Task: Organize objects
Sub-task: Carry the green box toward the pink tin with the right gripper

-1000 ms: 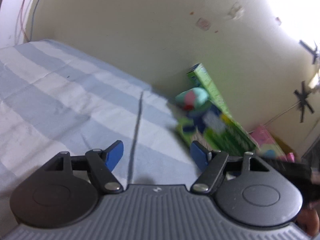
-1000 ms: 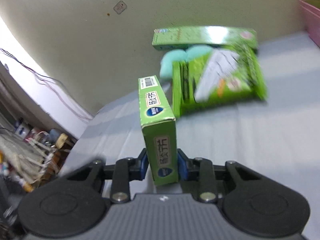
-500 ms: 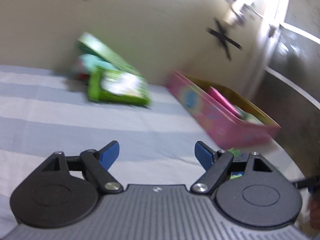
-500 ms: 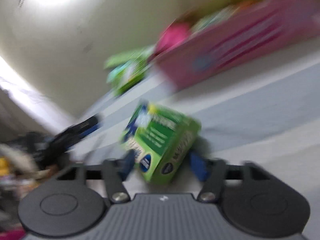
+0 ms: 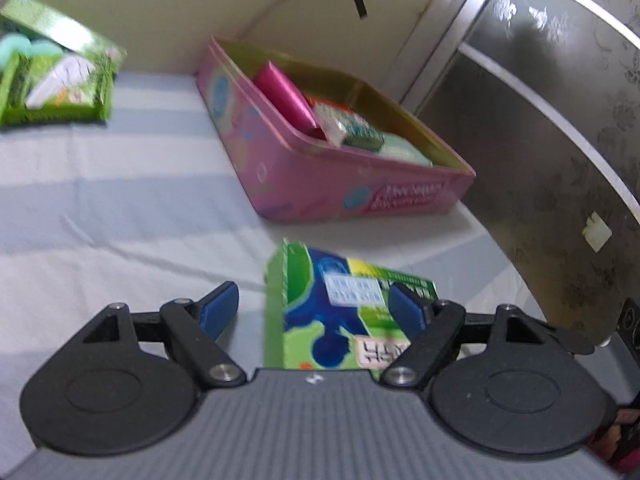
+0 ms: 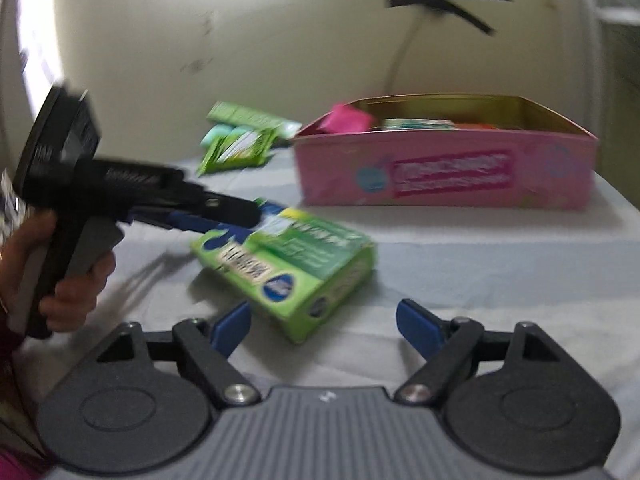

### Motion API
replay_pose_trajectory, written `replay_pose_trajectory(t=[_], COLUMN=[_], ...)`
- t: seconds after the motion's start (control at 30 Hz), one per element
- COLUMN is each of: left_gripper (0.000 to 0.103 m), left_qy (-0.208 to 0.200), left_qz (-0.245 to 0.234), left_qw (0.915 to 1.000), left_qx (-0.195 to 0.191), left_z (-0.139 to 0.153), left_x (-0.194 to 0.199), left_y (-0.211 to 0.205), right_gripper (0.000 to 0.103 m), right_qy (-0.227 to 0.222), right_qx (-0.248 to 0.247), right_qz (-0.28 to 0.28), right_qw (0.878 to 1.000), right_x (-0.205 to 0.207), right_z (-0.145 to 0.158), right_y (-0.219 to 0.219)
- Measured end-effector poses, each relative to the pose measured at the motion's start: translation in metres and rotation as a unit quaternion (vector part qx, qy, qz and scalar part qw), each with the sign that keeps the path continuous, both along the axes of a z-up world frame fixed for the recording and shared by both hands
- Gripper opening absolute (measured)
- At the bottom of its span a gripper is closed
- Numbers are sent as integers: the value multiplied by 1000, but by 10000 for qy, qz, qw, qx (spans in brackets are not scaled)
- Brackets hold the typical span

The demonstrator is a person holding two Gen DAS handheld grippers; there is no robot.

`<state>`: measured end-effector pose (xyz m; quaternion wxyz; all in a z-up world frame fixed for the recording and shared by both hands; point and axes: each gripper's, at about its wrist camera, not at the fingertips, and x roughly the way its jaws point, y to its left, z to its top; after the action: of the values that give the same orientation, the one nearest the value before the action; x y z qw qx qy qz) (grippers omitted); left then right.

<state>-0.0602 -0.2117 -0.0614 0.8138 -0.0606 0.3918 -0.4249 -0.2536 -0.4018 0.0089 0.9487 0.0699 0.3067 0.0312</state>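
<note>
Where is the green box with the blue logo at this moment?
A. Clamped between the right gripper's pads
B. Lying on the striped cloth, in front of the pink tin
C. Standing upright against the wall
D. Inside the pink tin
B: the green box lies flat on the striped cloth, outside the pink tin.

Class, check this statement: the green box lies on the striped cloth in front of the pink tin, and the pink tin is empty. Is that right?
Not quite. The green box does lie on the striped cloth in front of the pink tin, but the tin is not empty: the left wrist view shows a pink packet and other packs inside it.
</note>
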Motion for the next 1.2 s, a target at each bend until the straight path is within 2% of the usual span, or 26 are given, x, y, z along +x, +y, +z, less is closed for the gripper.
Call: replay_pose_trajectory(t=[0.07,0.13,0.2,0.4,0.5,0.6,0.67,0.77,0.87,0.97,1.1,1.2], left_gripper=[81,75,75,69,69,70,70,71,71,71,71,72], left_qy=[-182,-354,-360,-239,-525,-926,-1118,-1179,-1108,-966,-711,-541], left_qz=[12,-41,-44,98,2,-51,4,200,418,614,854,999], left_qw=[9998,9990,9989,9994,9986,9957,9936,9926,9929,9934,9931,9925], left_qx=[118,267,304,219,81,-59,-138,-196,-112,96,369,446], left_z=[-1,0,-1,6,27,57,77,98,104,99,80,68], left_x=[-7,-13,-16,-18,-26,-26,-16,14,53,94,133,152], left_y=[-5,-11,-15,-25,-34,-49,-63,-88,-113,-139,-165,-175], right_gripper=[82,76,76,71,71,71,71,71,71,71,71,72], right_qy=[2,17,-59,-336,-675,-1040,-1203,-1256,-1027,-556,142,409], right_qx=[-227,-231,-304,258,236,10,-109,-124,-139,-241,-102,-147], right_qz=[139,299,267,50,-56,-135,-170,-170,-125,-76,-19,-122], right_qw=[9996,9993,9992,9991,9974,9945,9925,9919,9945,9981,9998,9990], right_x=[10,18,20,3,-8,-7,5,36,86,143,202,229], right_z=[-3,-8,-12,-8,8,36,55,78,89,87,72,63], right_y=[9,15,16,-10,-20,-30,-41,-61,-83,-103,-127,-136])
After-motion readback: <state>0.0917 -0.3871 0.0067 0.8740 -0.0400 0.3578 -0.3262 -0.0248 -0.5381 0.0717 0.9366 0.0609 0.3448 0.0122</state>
